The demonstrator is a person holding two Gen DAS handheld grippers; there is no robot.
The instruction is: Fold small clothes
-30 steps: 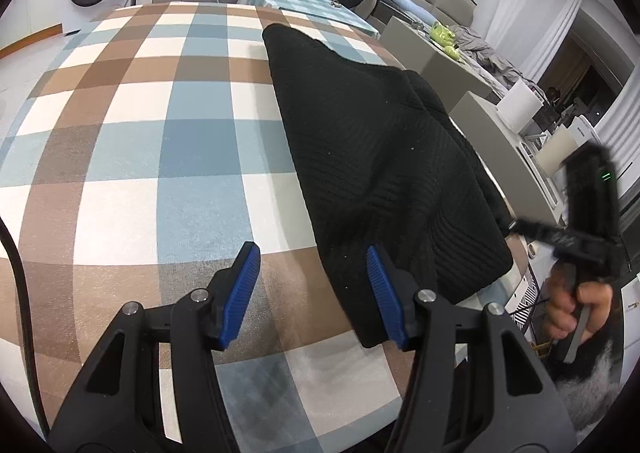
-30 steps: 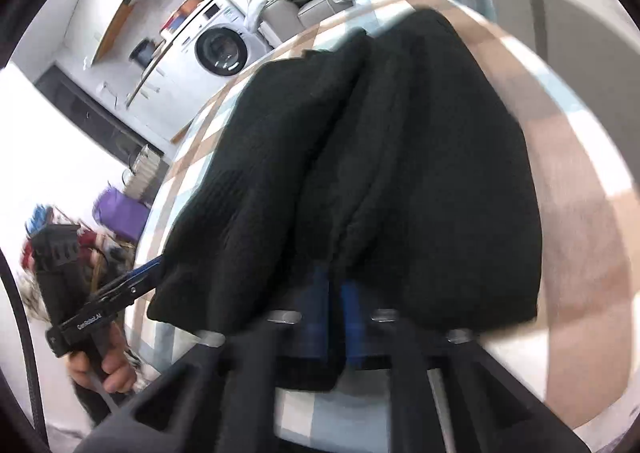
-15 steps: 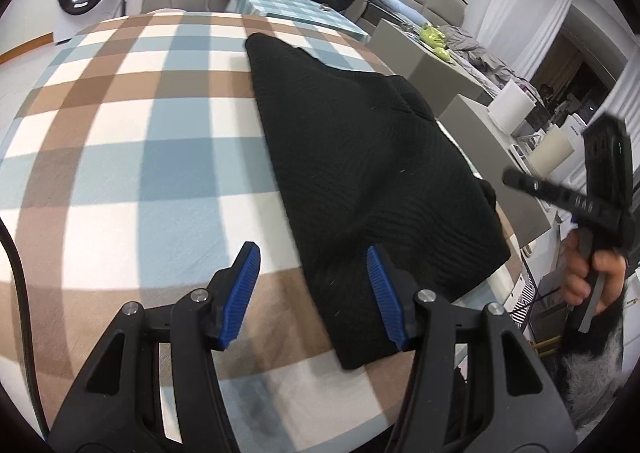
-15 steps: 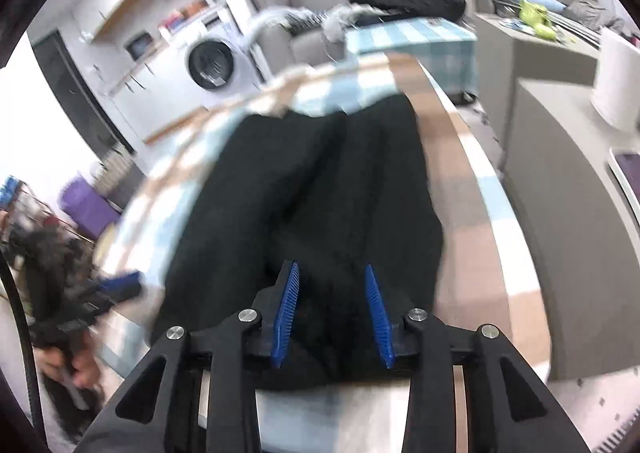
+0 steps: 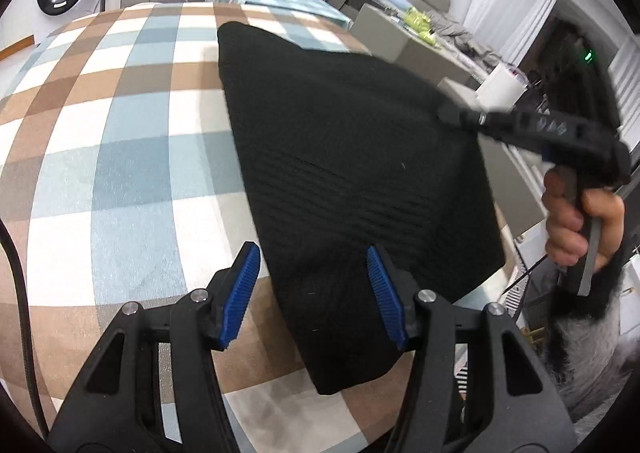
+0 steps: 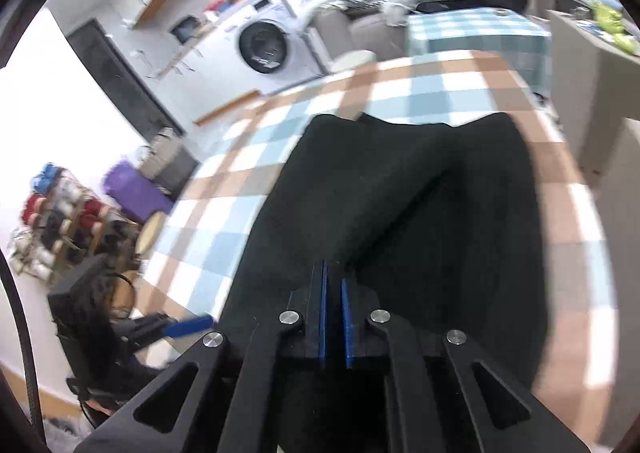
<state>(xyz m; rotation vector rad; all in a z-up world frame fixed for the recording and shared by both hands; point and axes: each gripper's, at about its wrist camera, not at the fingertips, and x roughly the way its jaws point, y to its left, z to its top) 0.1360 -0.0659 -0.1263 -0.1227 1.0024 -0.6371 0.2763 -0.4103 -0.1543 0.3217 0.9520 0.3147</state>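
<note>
A black knit garment (image 5: 352, 177) lies folded on the checked worktop (image 5: 132, 157), reaching from its far part to the near right edge. The left gripper (image 5: 314, 293) hovers with its fingers wide apart, straddling the garment's near left edge; nothing is between them but cloth and worktop below. In the right wrist view the right gripper (image 6: 334, 317) has its blue fingers (image 6: 322, 313) drawn narrow, with only a slim gap, and a raised ridge of the garment (image 6: 400, 213) runs up to them. Whether cloth is pinched there is hard to make out, since black fabric and black frame merge. From the left view its tips blur against the garment. A washing machine (image 6: 264, 43) stands behind.
</note>
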